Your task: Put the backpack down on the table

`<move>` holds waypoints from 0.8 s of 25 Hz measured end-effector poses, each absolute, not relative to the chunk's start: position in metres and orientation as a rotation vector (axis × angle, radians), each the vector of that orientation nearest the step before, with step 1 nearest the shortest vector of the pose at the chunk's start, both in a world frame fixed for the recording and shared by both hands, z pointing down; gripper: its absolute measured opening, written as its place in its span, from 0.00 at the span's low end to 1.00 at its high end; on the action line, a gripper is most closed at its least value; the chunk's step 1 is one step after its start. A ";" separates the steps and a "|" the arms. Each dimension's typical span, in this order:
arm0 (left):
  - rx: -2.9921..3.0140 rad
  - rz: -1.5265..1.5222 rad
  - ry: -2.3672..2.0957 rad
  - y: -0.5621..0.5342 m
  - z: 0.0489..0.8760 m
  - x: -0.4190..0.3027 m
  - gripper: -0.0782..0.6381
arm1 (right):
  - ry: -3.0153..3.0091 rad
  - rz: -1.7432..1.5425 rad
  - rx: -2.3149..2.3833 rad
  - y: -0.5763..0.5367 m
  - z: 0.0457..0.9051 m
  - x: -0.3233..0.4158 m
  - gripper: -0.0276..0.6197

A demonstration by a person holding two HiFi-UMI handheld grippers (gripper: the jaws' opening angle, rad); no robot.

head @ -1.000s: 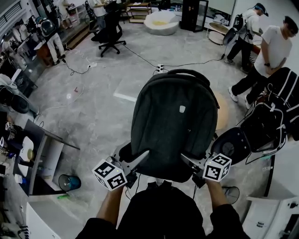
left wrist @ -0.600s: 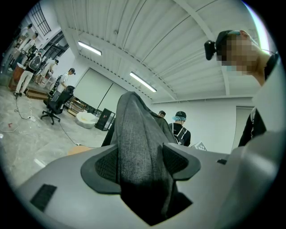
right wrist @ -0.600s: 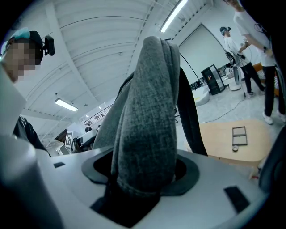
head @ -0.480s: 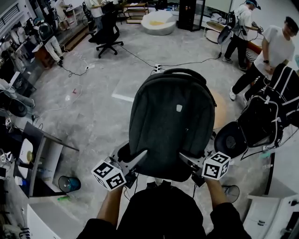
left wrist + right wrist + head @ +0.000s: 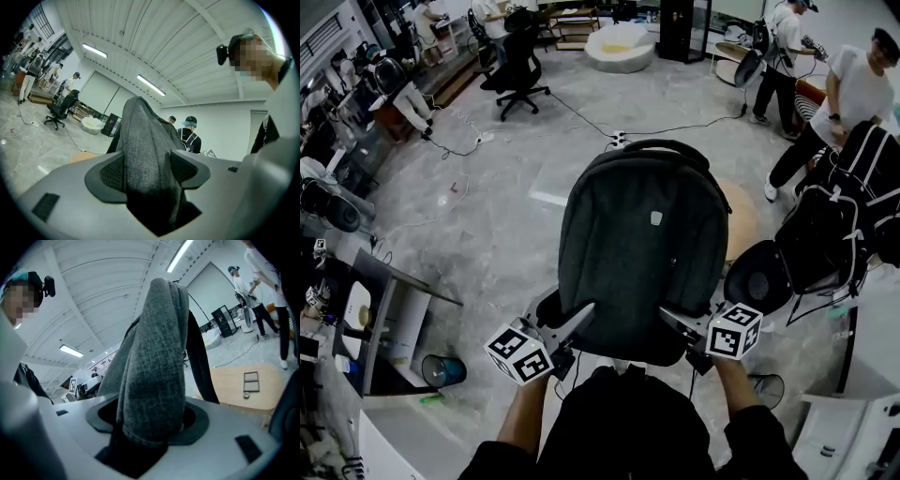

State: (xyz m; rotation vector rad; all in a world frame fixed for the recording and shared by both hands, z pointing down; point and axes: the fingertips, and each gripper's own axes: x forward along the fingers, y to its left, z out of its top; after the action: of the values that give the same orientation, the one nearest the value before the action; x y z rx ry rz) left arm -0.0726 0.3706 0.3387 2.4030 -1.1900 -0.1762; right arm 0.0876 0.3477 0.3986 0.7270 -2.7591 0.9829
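- Spreading under the whole scene, a pale grey polished floor [image 5: 487,206] carries cables, a black office chair [image 5: 520,66] and, far off, a white round seat [image 5: 621,45]. People [image 5: 853,89] stand at the upper right.
- A cluttered dark surface [image 5: 394,277] runs along the left edge, well apart from the backpack.
- The dark grey backpack [image 5: 647,244] is held upright in the air over the floor, in front of the person, with its top handle on the far side. It rests on no surface.
- More black bags [image 5: 830,234] crowd the right side.
- A bluish bin [image 5: 442,368] stands on the floor beside the left surface; what it holds cannot be made out.
- The left gripper [image 5: 149,171] has its fingers partly apart, clamped on a fold of the backpack's grey fabric at its lower left edge.
- The right gripper [image 5: 152,420] has its fingers partly apart too, closed on a thick bulge of fabric at the lower right edge.
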 end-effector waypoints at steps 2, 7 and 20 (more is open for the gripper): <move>2.404 -0.178 -1.196 0.371 0.340 -0.071 0.53 | -2.759 0.987 0.715 0.347 0.400 0.089 0.45; 2.378 -0.172 -1.199 0.365 0.342 -0.064 0.53 | -2.744 1.011 0.700 0.341 0.403 0.096 0.45; 2.395 -0.179 -1.148 0.311 0.346 -0.092 0.52 | -2.722 1.023 0.756 0.293 0.406 0.070 0.46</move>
State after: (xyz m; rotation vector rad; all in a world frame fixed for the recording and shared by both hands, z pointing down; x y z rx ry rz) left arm -0.0921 0.3107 0.3461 2.3947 -1.1478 -0.1786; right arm 0.0704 0.2928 0.4056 0.7563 -2.7225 1.0234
